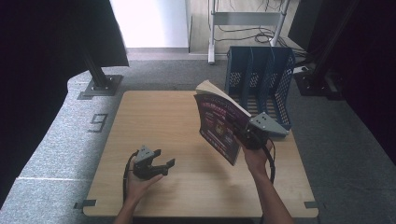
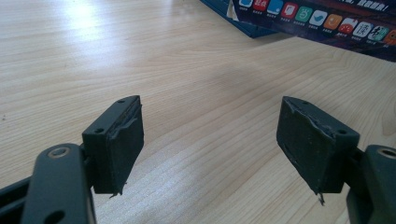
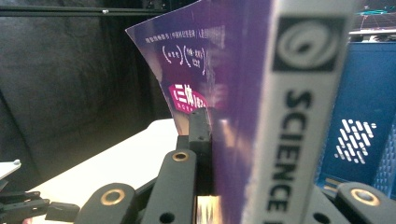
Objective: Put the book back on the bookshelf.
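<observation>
clamping a purple paperback book (image 1: 219, 127) by its spine edge, the right gripper (image 1: 250, 136) holds it lifted off the wooden table (image 1: 159, 121), tilted, its cover facing the person's left and its pale page edges fanning at the top. in the right gripper view the book (image 3: 243, 93) rises straight out from between the jaws, one black jaw pressed flat on the purple cover, the grey spine strip with dark lettering just to the other side. beyond the book, past this gripper, stands a blue mesh file organizer (image 1: 261, 84) at the table's far edge, near the book; whether they touch cannot be told. the left gripper (image 1: 161, 164) sits low over the table, well apart from the book, its jaws spread wide with nothing between them, worn black pads (image 2: 123, 149) facing each other over bare wood.
</observation>
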`<action>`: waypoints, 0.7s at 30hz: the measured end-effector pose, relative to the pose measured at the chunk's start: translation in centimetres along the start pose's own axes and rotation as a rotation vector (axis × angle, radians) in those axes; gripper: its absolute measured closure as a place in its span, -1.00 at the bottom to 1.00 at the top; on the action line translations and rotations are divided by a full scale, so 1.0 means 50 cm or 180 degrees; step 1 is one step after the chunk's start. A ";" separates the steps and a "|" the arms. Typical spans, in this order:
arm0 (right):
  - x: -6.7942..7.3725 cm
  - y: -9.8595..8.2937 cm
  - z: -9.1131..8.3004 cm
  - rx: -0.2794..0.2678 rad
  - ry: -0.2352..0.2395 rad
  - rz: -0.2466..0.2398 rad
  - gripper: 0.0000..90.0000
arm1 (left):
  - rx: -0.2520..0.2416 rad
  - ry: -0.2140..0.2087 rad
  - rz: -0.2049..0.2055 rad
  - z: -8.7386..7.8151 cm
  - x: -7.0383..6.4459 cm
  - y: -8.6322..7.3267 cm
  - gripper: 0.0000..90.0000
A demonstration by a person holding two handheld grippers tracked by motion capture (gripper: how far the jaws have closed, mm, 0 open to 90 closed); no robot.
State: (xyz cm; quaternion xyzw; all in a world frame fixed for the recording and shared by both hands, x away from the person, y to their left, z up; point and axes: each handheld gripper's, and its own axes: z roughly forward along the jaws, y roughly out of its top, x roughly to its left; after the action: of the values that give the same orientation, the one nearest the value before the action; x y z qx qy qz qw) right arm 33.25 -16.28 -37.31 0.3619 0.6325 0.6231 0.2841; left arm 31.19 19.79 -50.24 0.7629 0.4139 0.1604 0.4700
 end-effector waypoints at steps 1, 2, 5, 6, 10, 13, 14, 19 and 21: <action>-0.001 0.001 -0.001 -0.0004 -0.0005 0.0001 0.82 | 0.0008 -0.0005 0.0000 0.000 0.000 0.000 -0.49; -0.002 0.001 -0.002 -0.0012 -0.0017 0.0003 0.82 | 0.0007 -0.0004 -0.0002 0.000 0.000 0.000 -0.49; -0.005 0.004 -0.004 -0.0022 -0.0033 0.0005 0.82 | 0.0009 -0.0006 -0.0004 0.001 0.000 0.000 -0.49; -0.006 0.005 -0.005 -0.0027 -0.0039 0.0007 0.82 | 0.0008 -0.0007 -0.0003 0.001 0.000 0.000 -0.49; -0.009 0.009 -0.006 -0.0039 -0.0055 0.0005 0.82 | 0.0005 -0.0012 -0.0003 0.000 0.000 0.000 -0.49; -0.011 0.011 -0.005 -0.0034 -0.0067 -0.0001 0.82 | -0.0002 -0.0010 -0.0005 0.000 0.000 0.000 -0.49; -0.011 0.012 -0.004 -0.0036 -0.0071 0.0002 0.82 | -0.0002 -0.0012 -0.0007 -0.001 0.000 0.000 -0.49; -0.014 0.018 -0.005 -0.0048 -0.0091 -0.0002 0.82 | 0.0003 -0.0022 -0.0006 0.000 -0.001 0.000 -0.49; -0.015 0.021 -0.006 -0.0047 -0.0096 -0.0007 0.82 | 0.0006 -0.0023 -0.0007 0.001 -0.001 0.000 -0.49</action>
State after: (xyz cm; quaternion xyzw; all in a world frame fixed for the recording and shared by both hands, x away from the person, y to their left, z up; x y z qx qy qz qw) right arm 33.56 -17.12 -36.31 0.3686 0.6238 0.6220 0.2969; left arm 31.16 19.71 -50.25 0.7634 0.4132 0.1567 0.4711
